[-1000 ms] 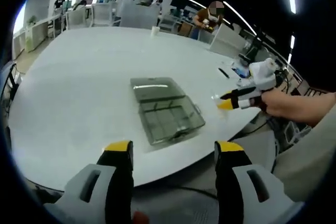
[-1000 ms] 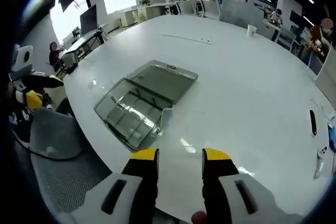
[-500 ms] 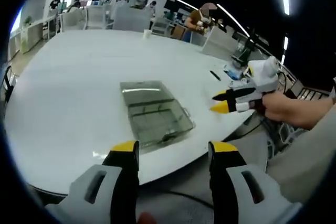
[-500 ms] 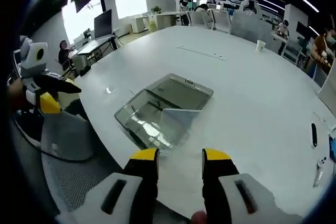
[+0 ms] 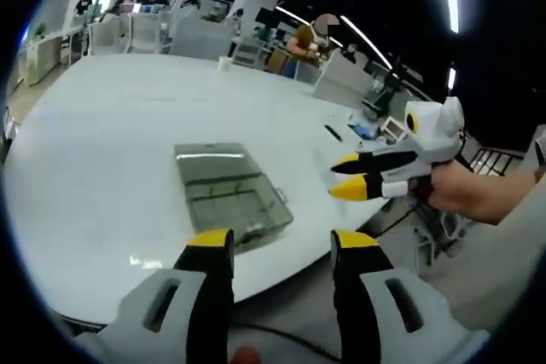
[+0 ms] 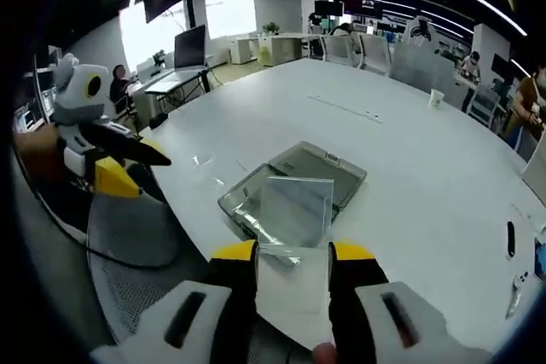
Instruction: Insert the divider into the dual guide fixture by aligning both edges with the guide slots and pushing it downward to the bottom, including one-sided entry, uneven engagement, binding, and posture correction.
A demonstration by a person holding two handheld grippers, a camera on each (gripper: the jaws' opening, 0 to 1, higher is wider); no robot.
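While no lettering is legible anywhere, I see my right tongs (image 6: 292, 251) closed on the bottom edge of the divider (image 6: 295, 210), a clear square sheet held upright above the open transparent fixture (image 6: 294, 178) on the white tabletop (image 6: 409, 151). My left tongs (image 5: 276, 241) gape wide, holding nothing.

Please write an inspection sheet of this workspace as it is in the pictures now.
Surface: white table, round edge.
Job's things: clear open box with compartments near the table edge; transparent divider held upright above it.
Clutter: paper cup; dark pen-like item.
Grippers: right gripper shut on the divider's lower edge; left gripper open, holding nothing.
Cables: dark cable under the table edge.
Surroundings: office, chairs, seated people, ceiling lights.
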